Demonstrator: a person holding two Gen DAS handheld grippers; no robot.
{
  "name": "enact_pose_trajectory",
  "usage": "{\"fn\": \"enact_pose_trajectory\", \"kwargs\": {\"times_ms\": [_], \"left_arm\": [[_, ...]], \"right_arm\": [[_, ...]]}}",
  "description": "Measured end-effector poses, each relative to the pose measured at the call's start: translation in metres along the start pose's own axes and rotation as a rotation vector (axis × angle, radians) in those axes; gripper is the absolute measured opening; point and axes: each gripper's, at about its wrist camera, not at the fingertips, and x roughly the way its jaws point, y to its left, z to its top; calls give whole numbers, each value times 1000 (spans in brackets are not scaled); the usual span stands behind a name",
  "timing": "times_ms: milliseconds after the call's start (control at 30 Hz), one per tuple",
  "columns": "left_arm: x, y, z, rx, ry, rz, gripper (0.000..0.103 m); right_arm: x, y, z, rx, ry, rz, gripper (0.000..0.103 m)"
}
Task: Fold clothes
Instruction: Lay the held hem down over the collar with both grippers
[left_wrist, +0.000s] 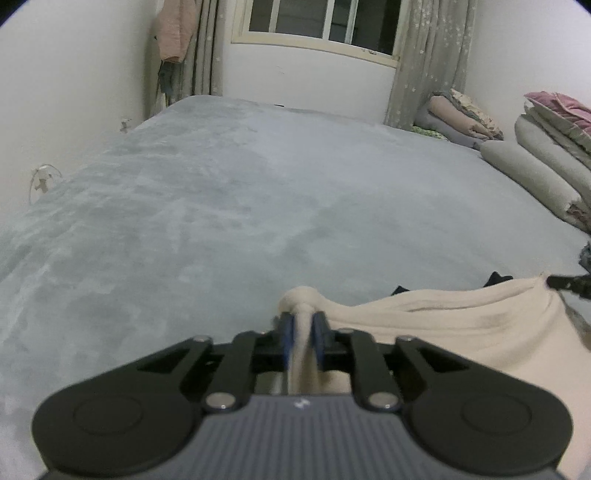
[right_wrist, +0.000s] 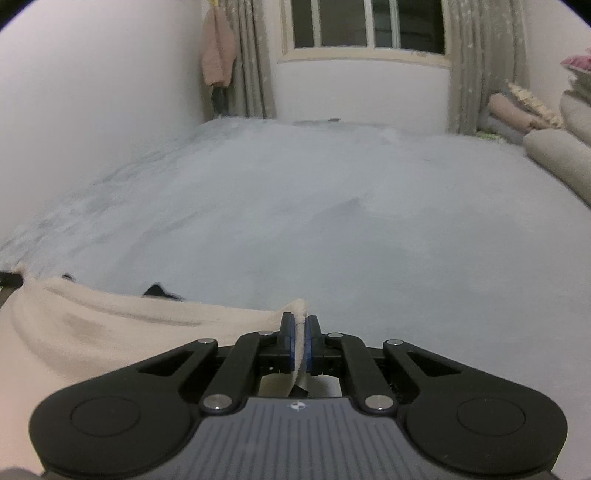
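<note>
A cream fleece garment (left_wrist: 443, 325) hangs stretched between my two grippers above the grey bed (left_wrist: 229, 206). My left gripper (left_wrist: 303, 321) is shut on a bunched corner of it, which bulges past the blue pads. In the right wrist view the same cream garment (right_wrist: 110, 325) runs off to the left, and my right gripper (right_wrist: 300, 325) is shut on its other corner. The tip of the right gripper (left_wrist: 565, 284) shows at the far right of the left wrist view. Small black parts of cloth (right_wrist: 159, 291) peek out behind the garment's top edge.
The grey bed cover (right_wrist: 332, 221) stretches ahead to a wall with a window (right_wrist: 369, 26) and curtains. Folded quilts and pillows (left_wrist: 535, 158) are stacked along the right side. A pink jacket (left_wrist: 175, 33) hangs in the far left corner. A white wall (right_wrist: 92, 92) borders the left.
</note>
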Motion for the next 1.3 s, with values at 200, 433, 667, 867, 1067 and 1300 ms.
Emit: {"fn": "enact_pose_trajectory", "kwargs": {"times_ms": [200,433,667,867,1067,1300], "left_arm": [[-1,-9,-3,88,-25,-21,38],[-1,-25,-8,181,-30,40,5],[-10,-11,3,81,-84,66,5],[-8,-6,0,-2,-112,77,5],[-35,-7,6,-50,-229,33,5],[-38,-5,1,-28,-236,35,5]], "right_arm": [[-5,15,3,-131,-55,-24,36],[10,39,1,-296,36,34,0],[1,45,9,-322,-41,-21,0],[1,77,14,-416,-2,97,41],[17,112,13,-529,93,192,42],[24,123,27,-499,8,200,54]]}}
